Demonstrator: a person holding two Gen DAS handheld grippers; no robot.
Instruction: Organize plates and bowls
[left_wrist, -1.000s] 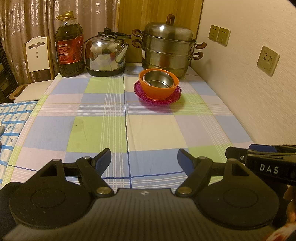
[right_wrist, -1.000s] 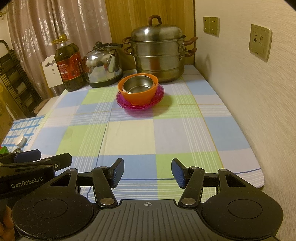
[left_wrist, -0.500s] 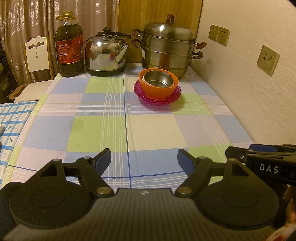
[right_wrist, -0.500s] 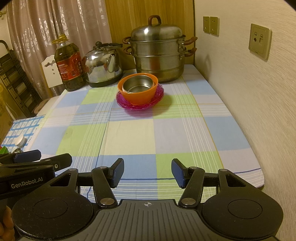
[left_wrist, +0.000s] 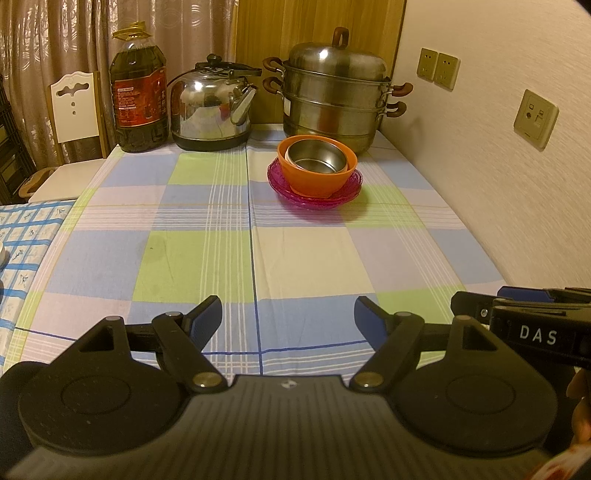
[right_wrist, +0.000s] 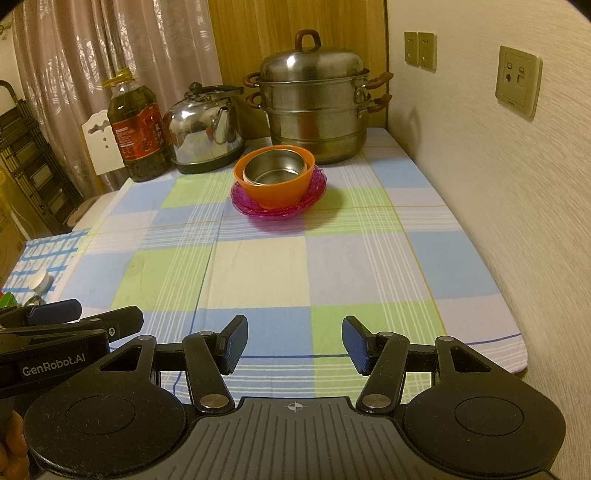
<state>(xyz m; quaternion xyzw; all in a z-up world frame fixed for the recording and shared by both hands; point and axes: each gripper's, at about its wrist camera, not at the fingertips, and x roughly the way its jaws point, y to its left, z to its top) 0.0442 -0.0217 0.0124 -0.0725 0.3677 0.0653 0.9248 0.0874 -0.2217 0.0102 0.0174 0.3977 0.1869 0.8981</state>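
A steel bowl (left_wrist: 314, 159) (right_wrist: 277, 170) sits nested inside an orange bowl (left_wrist: 314, 181) (right_wrist: 280, 188), which stands on stacked pink plates (left_wrist: 332, 197) (right_wrist: 251, 206) at the far middle of the checked tablecloth. My left gripper (left_wrist: 288, 317) hangs open over the table's near edge, nothing between its fingers. My right gripper (right_wrist: 293, 343) is open too, more narrowly, and holds nothing. Each gripper shows at the other view's lower edge, well short of the stack.
Behind the stack stand a tiered steel steamer pot (left_wrist: 332, 96), a steel kettle (left_wrist: 212, 107) and a big oil bottle (left_wrist: 138, 96). The wall with sockets (left_wrist: 535, 118) runs along the right. A white chair (left_wrist: 74, 107) and a lower blue-patterned table (left_wrist: 26, 236) lie left.
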